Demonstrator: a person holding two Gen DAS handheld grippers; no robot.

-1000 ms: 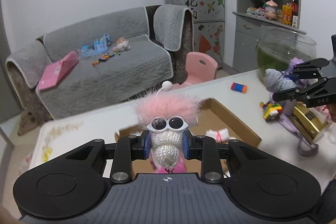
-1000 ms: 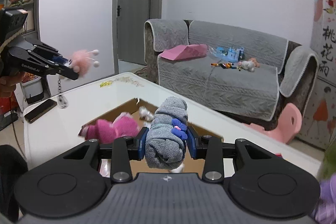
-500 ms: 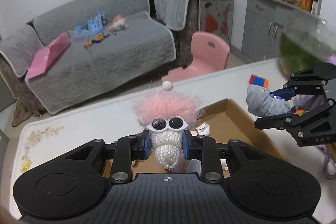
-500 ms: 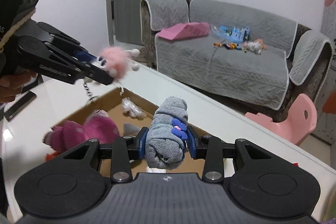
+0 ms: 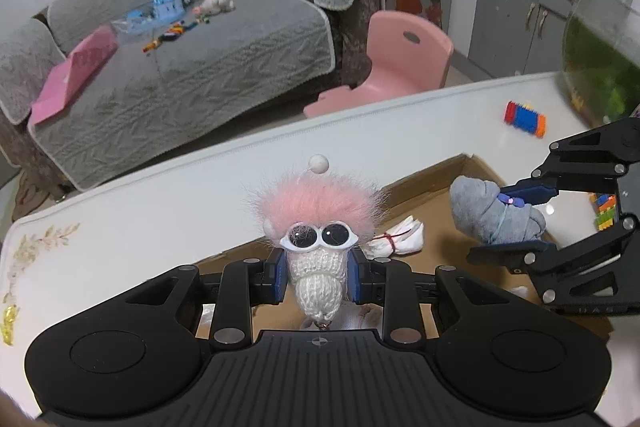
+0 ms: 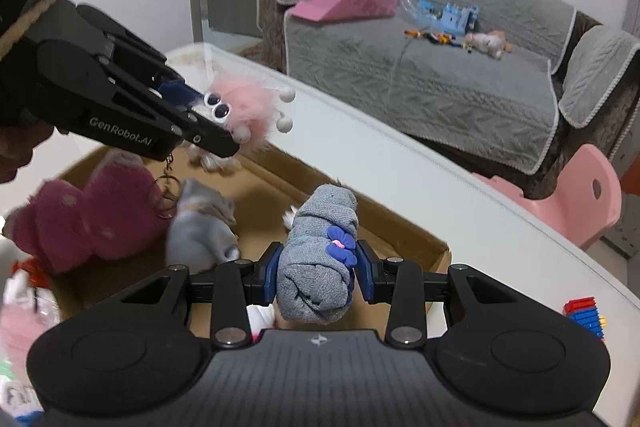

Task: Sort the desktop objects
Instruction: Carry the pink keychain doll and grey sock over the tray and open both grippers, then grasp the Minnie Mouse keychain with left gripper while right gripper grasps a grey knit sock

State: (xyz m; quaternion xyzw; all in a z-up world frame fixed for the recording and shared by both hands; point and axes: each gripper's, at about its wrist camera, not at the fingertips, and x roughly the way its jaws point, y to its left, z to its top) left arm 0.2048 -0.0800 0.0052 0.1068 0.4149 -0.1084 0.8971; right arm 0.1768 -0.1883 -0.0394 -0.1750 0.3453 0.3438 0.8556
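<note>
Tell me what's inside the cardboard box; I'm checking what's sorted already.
Inside the cardboard box: a magenta plush, a grey plush and a white bundle. The held toys and gripper bodies cover the near floor.

You see both views under even, soft indoor light with no hard shadows. Fisheye distortion bends the tabletop edge into an arc and darkens the frame corners. In the left wrist view, the knitted doll is sharp, while the building-block toy is slightly smeared. In the right wrist view, motion blur softens the magenta plush toy and the grey plush toy; the rolled grey sock stays crisp. A faint glare streak crosses the sofa.
</note>
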